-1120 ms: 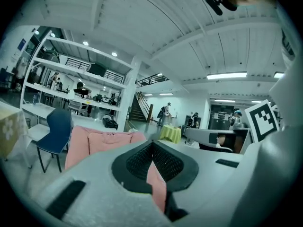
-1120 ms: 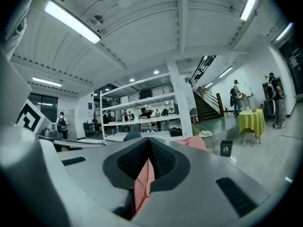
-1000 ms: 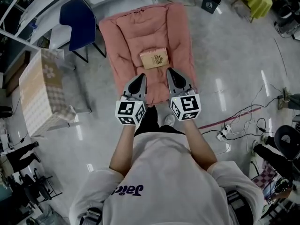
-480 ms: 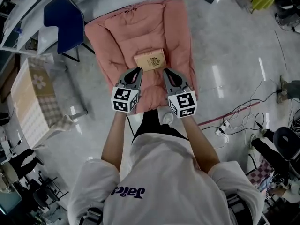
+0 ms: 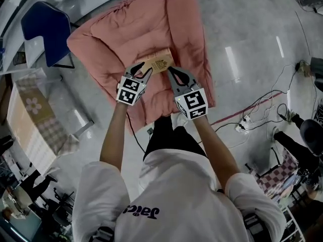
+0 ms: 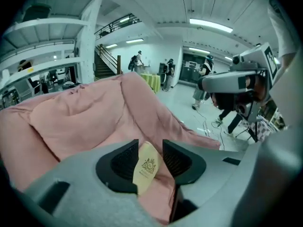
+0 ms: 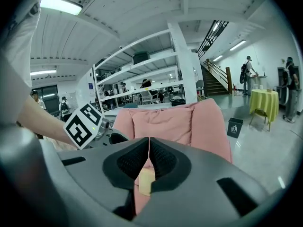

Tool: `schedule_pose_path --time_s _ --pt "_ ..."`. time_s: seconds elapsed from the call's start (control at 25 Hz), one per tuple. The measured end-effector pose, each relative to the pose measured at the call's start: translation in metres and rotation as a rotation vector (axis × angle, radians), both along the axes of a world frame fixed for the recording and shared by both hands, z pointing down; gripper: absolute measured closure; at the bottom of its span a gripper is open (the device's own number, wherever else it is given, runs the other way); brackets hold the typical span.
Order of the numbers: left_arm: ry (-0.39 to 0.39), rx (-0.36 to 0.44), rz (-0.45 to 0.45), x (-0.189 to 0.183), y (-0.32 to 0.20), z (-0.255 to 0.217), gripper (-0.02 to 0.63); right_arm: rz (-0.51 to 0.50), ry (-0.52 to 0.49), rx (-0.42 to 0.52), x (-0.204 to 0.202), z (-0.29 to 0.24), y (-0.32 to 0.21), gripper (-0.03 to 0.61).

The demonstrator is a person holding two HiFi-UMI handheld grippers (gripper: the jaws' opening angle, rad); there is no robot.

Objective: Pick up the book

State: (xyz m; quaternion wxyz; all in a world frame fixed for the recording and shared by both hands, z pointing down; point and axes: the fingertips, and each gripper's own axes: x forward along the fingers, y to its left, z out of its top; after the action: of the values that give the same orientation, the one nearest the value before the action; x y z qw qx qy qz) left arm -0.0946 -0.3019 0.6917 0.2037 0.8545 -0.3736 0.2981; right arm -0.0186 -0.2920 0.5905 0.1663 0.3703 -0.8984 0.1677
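Glossy grey floor (image 5: 252,24) beneath me, pink quilted cushion (image 5: 136,29) spread flat on it, tan book (image 5: 157,64) lying on the cushion, blue chair (image 5: 43,32) standing alongside.

One book (image 5: 157,63), one pink cushion (image 5: 126,32), one blue chair (image 5: 43,32), two grippers: left gripper (image 5: 143,69), right gripper (image 5: 171,72).

I see a glossy grey floor (image 5: 242,44) with cables (image 5: 247,119) trailing at right, a blue chair (image 5: 43,29) upper left, white shelving (image 7: 142,70), a staircase (image 7: 215,72), strip lights (image 6: 210,25) overhead.
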Motion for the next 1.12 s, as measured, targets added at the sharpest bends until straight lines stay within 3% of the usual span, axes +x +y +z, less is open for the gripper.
schedule_pose_path --time_s 0.36,0.6,0.72,1.12 --pt "-0.108 -0.243 0.276 0.021 -0.045 0.131 0.355 0.003 -0.001 -0.092 -0.001 0.073 -0.048 0.565" --pt "-0.139 -0.327 0.466 0.033 -0.062 0.198 0.262 0.039 0.018 -0.145 0.003 0.118 -0.062 0.565" --pt "-0.185 -0.369 0.545 0.040 -0.061 0.229 0.247 0.055 0.013 -0.173 0.009 0.132 -0.060 0.565" --pt "-0.282 -0.469 0.690 0.053 -0.037 0.297 0.248 0.062 0.013 -0.234 0.021 0.162 -0.049 0.565"
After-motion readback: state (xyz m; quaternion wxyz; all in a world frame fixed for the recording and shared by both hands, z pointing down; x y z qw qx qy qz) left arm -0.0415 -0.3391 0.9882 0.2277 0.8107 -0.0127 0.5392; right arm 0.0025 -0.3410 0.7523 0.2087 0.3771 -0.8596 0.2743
